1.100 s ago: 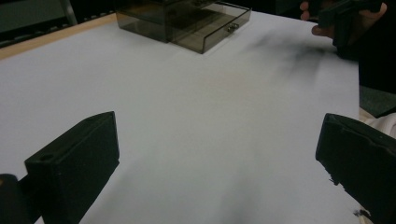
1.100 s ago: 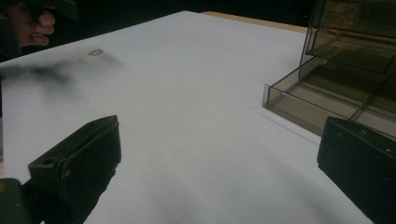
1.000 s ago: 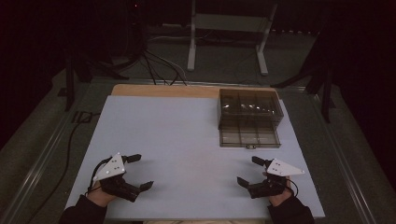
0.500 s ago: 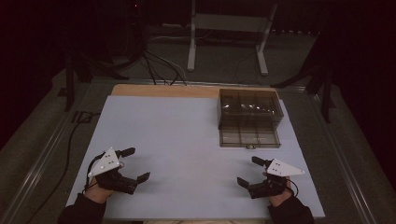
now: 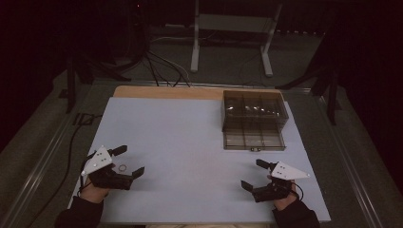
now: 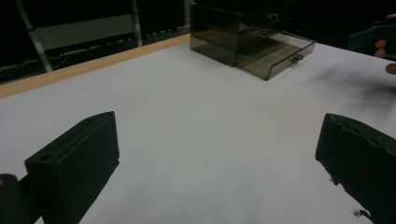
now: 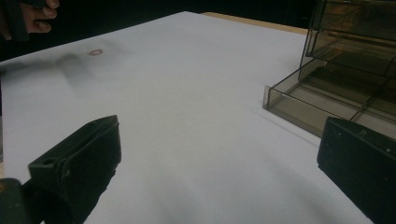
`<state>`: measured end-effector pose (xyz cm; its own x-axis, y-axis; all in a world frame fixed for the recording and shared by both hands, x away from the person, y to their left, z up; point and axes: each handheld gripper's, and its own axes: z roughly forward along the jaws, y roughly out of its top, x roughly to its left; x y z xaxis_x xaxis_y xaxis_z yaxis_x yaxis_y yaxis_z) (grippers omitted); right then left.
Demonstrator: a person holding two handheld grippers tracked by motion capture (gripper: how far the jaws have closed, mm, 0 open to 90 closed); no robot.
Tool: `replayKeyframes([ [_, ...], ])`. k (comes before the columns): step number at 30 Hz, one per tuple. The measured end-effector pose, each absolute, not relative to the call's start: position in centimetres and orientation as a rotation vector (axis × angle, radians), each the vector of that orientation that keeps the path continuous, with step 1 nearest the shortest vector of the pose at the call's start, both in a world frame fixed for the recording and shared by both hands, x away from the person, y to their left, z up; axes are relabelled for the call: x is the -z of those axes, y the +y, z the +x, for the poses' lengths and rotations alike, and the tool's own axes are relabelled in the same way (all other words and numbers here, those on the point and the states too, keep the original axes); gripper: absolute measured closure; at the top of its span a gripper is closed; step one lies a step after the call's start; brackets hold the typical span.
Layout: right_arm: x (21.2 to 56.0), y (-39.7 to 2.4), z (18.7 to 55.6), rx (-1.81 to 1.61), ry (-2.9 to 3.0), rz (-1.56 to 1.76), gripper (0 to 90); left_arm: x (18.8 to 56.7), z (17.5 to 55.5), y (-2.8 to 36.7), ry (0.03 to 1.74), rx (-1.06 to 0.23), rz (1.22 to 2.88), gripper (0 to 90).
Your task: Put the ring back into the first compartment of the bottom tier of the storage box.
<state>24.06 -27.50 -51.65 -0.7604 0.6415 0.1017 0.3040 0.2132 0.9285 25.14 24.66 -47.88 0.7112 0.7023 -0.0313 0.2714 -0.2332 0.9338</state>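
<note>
Ring: a small ring [image 5: 122, 167] lies flat on the white surface [image 5: 190, 142], between the two jaws of the left gripper; in the right gripper view it is a faint reddish loop [image 7: 96, 52] far off near the other hand.
Left gripper: the left gripper [image 5: 127, 162] has slid toward the near left corner over the last second, and the ring that it hid a second ago now lies bare just ahead of its body. Its jaws stand wide apart with nothing clamped; in the left gripper view [image 6: 215, 154] only bare sheet lies between them.
What the shift means: my reading is that the hand has backed off to line up on the ring, so a pickup is being prepared, not yet made. The ring is thin and flat, so it will likely need a low, careful pinch or it may skate away.
Right gripper: the right gripper [image 5: 253, 175] sits where it sat a second ago, near the front right, jaws apart and empty [image 7: 219, 163].
Drawer box: a smoky clear drawer box [image 5: 254, 110] stands at the far right of the surface with its bottom drawer [image 5: 254, 140] pulled out toward the person. It is well apart from the ring and seems the likely place for it.
Progress: early; nothing is held.
</note>
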Motion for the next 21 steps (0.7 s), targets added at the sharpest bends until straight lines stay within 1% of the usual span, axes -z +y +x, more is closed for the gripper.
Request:
replayKeyframes([
  [6,51.7,-27.5,24.1,-1.563,2.188,0.889,0.0,48.0,25.4,25.5,0.830,-0.545,1.782,0.8],
  [13,51.6,-27.6,24.1,-1.564,2.188,0.890,0.0,48.1,25.8,26.6,0.916,-0.576,1.757,0.8],
  [15,51.6,-27.6,24.1,-1.567,2.185,0.891,0.0,48.2,25.8,26.8,0.943,-0.612,1.759,0.8],
  [21,51.6,-27.6,24.1,-1.564,2.184,0.895,0.0,48.6,26.1,27.4,1.005,-0.596,1.786,0.8],
])
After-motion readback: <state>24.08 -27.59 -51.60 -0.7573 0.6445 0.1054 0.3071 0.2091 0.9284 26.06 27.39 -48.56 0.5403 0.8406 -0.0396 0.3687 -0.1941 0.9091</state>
